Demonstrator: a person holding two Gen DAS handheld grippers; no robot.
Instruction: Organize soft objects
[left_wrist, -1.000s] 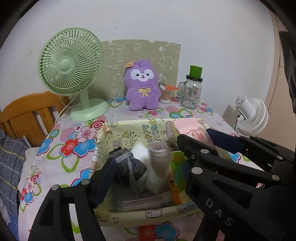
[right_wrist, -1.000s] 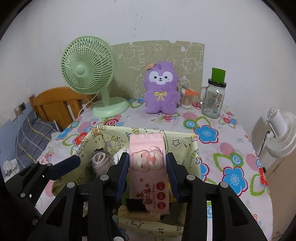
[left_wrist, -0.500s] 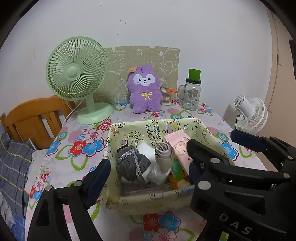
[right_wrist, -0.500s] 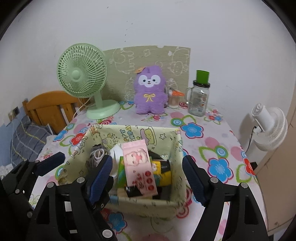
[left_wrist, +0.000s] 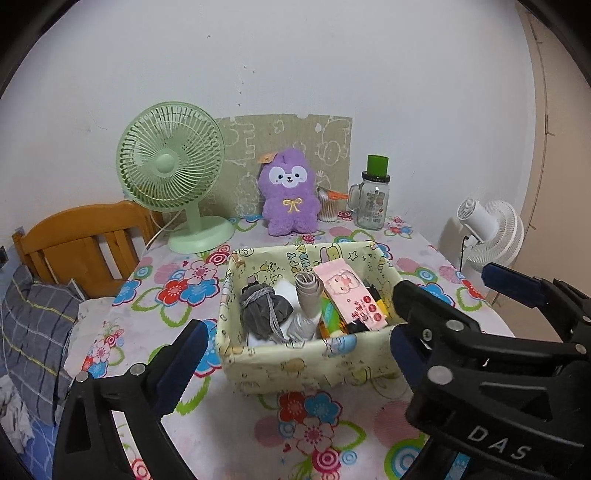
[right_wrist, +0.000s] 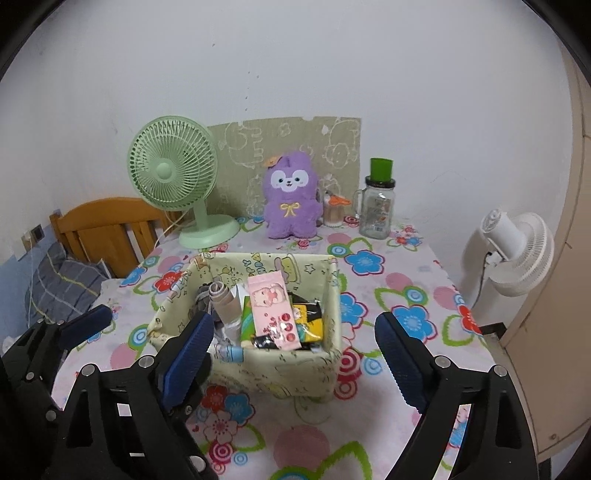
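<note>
Fabric basket (right_wrist: 295, 363) on floral table (right_wrist: 399, 280): holds grey socks (left_wrist: 260, 310), pink tissue pack (right_wrist: 271, 308). Left gripper (left_wrist: 295, 354) and right gripper (right_wrist: 293, 350): jaws just opened wide, released, nothing between.

table (right_wrist: 399, 273): floral cloth | on it: fabric basket (right_wrist: 280, 373), green fan (right_wrist: 173, 177), purple plush (right_wrist: 291, 197), glass jar (right_wrist: 378, 212)

Fabric basket (left_wrist: 295, 365), matt, soft-sided. Purple plush toy (left_wrist: 290, 195), fuzzy. Glass jar (left_wrist: 371, 199), glossy. Green fan (left_wrist: 170, 173), smooth plastic. Wooden headboard (left_wrist: 81, 243), varnished. Bench cloth (left_wrist: 162, 295), floral, matt.
</note>
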